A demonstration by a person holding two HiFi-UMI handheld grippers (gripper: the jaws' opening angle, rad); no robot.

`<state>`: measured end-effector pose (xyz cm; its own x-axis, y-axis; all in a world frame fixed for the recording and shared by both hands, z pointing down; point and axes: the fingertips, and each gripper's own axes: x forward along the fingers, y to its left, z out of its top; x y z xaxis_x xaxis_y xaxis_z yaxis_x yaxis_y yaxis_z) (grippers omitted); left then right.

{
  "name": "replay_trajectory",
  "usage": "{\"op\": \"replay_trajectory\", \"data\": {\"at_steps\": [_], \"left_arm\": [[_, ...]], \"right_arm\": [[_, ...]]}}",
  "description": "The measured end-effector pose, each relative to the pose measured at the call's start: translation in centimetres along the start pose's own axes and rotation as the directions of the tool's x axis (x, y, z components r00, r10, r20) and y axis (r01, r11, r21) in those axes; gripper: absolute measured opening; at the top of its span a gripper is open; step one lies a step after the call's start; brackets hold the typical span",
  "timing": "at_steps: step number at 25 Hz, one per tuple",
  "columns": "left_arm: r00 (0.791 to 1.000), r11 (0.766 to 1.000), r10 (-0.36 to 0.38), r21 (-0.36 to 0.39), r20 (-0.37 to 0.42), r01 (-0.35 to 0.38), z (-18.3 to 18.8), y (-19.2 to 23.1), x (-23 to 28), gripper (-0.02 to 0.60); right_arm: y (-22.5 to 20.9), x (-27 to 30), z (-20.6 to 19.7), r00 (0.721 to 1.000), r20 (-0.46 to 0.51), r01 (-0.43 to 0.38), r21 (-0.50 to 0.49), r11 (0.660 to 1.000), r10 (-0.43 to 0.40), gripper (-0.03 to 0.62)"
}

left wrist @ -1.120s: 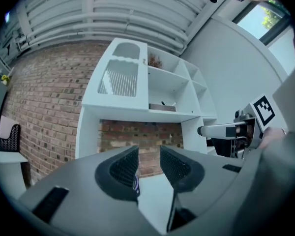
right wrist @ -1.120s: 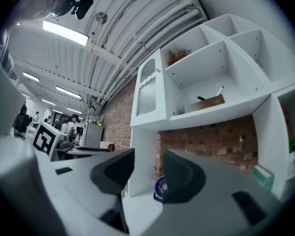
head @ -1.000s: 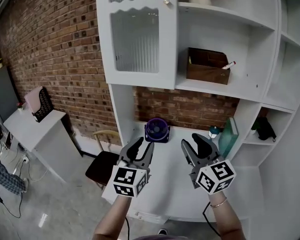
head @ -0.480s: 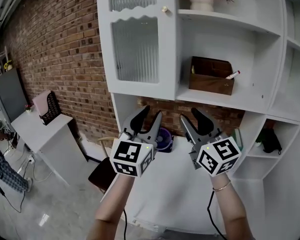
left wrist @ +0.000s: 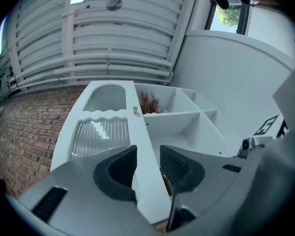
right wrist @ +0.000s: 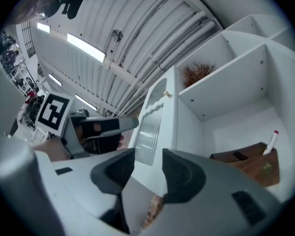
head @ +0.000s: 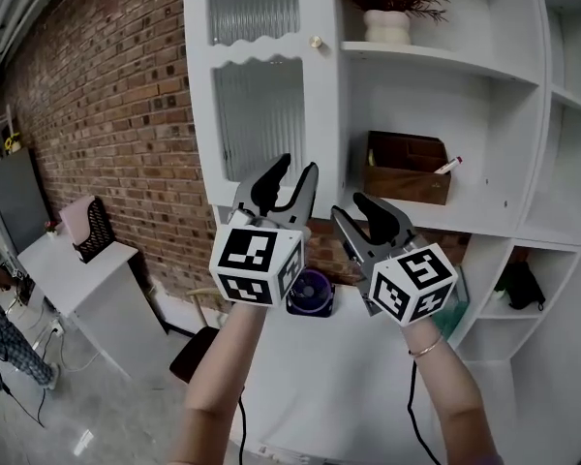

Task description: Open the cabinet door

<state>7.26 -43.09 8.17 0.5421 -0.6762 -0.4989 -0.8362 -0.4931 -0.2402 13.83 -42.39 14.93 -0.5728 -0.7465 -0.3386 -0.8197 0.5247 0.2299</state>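
The white cabinet door with ribbed glass panels is closed at the shelf unit's upper left. A small round knob sits on its right stile. My left gripper is open and empty, raised in front of the door's lower right corner, well below the knob. My right gripper is also open and empty, just right of it and slightly lower. In the left gripper view the door and knob lie beyond the open gripper. In the right gripper view the door shows past the gripper.
Open shelves to the door's right hold a brown wooden box with a marker and a potted plant. A purple fan stands on the desk below. A brick wall and a white side table are at left.
Both grippers have risen from desk height to the level of the door's lower edge and moved closer to the cabinet. Both stay open.
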Motion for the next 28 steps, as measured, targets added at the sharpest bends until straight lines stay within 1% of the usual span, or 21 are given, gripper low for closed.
{"op": "replay_trajectory", "data": {"at_steps": [3, 9, 16, 19, 25, 28], "left_arm": [[1.0, 1.0, -0.001, 0.021, 0.027, 0.0, 1.6, 0.6, 1.9, 0.133], [0.998, 0.995, 0.006, 0.096, 0.056, -0.011, 4.7, 1.9, 5.7, 0.14], [0.997, 0.988, 0.017, 0.15, 0.073, -0.028, 8.2, 3.0, 9.7, 0.145], [0.996, 0.986, 0.019, 0.162, 0.084, -0.033, 9.4, 3.4, 11.2, 0.149], [0.997, 0.979, 0.044, 0.198, 0.067, -0.056, 9.9, 4.1, 13.6, 0.149], [0.998, 0.978, 0.049, 0.201, 0.048, -0.057, 9.8, 4.4, 14.6, 0.149]], "right_arm": [[-0.4, 1.1, 0.7, 1.0, -0.002, 0.011, -0.022, 1.0, -0.011, 0.167], [-1.6, 3.0, 2.2, 0.999, 0.005, 0.048, -0.048, 0.998, -0.048, 0.167], [-2.8, 4.2, 3.2, 0.998, 0.001, 0.069, -0.091, 0.993, -0.069, 0.167], [-3.4, 4.6, 4.0, 0.997, 0.004, 0.075, -0.105, 0.992, -0.075, 0.167], [-3.5, 5.4, 5.2, 0.997, 0.02, 0.078, -0.146, 0.986, -0.076, 0.167], [-3.5, 5.6, 5.4, 0.997, 0.026, 0.079, -0.143, 0.987, -0.076, 0.167]]}}
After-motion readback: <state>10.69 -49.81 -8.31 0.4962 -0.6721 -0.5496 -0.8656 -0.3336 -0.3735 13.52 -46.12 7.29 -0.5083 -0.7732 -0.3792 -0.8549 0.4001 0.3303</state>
